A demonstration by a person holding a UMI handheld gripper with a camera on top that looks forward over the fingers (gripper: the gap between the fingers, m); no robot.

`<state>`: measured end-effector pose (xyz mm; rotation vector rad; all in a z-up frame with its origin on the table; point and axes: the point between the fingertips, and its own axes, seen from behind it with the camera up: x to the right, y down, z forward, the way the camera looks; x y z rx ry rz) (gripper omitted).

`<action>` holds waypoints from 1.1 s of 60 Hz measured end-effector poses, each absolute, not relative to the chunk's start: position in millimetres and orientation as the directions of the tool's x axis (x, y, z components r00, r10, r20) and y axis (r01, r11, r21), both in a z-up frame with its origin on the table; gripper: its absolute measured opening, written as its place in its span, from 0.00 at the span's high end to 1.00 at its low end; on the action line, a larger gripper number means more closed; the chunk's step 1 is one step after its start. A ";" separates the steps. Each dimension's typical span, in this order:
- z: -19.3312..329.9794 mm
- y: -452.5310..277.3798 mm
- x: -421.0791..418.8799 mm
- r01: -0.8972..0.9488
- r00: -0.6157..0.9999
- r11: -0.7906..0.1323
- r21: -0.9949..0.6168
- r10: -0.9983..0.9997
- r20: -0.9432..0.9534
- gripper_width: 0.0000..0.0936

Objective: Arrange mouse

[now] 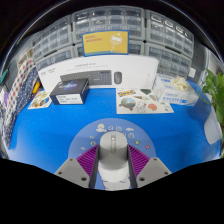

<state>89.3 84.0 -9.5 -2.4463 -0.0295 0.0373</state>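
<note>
A grey computer mouse (113, 153) sits between my gripper's (113, 160) two fingers, with the purple pads (88, 160) pressed against its sides. It is held above a round grey mouse pad (112, 128) with small icons, which lies on the blue table (50, 125) just beyond the fingers. The mouse's front end points away from me.
At the back stand a white keyboard-and-mouse box (98, 72), a small dark box (70, 91), a printed leaflet (143, 100) and a pale box (178, 93). Storage drawers (70, 35) line the wall. A green plant (213, 92) is at the right.
</note>
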 end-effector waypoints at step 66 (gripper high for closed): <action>199.9 49.4 56.0 0.013 0.999 -0.576 -0.817 0.036 -0.009 0.07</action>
